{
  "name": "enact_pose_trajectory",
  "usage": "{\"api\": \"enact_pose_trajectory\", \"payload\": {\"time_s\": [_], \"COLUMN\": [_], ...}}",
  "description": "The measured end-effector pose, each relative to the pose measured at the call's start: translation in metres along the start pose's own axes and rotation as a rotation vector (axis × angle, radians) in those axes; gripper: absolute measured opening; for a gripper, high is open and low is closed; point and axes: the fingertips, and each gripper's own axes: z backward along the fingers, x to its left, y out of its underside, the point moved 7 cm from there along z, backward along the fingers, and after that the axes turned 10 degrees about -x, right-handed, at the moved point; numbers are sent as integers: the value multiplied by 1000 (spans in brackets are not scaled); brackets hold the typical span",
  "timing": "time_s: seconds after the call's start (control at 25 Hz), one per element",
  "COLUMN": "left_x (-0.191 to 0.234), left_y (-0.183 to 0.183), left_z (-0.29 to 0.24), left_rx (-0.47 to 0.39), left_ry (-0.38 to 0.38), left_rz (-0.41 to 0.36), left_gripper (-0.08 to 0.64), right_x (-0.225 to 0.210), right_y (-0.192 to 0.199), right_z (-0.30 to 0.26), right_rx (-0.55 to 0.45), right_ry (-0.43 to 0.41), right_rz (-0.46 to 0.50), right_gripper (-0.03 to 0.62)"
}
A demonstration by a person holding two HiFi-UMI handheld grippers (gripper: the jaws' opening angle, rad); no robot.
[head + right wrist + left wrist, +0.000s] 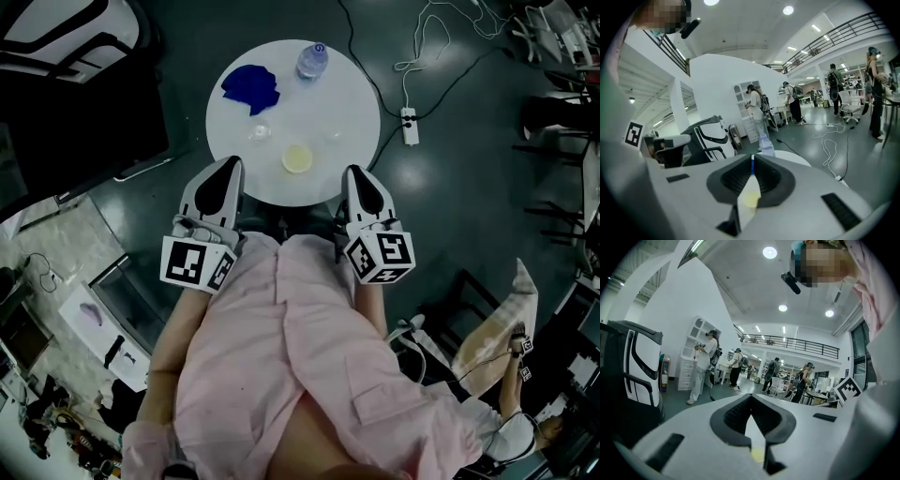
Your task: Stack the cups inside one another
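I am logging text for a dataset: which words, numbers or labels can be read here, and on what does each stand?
No readable text in any view.
Marker cubes: black-and-white square patterns only, no letters.
Water bottle: any print too small to read.

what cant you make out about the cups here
Head view: clear shapes by the yellow cup are too small and faint to count as cups.
Left gripper view: the left gripper hides the table but for a sliver.
Right gripper view: the right gripper hides most of it.
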Motion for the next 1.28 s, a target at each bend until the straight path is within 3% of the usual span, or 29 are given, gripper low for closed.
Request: {"api": "enact_pose_trajectory", "payload": {"time_s": [0.8,1.28], "left_x": [15,18], "left_y": [2,-2], "left_z": [-9,-18], "left_rx": [3,-17], "left_ry": [18,30], "left_rz": [20,-10], "left_gripper": [9,9], "right_x": [10,0], "right_y": [-10,-11], "right_z": [-19,-25], "right_rx": [7,-3], "right_ry": [14,36], "right_rz": [28,15], "right_gripper": [37,37]}}
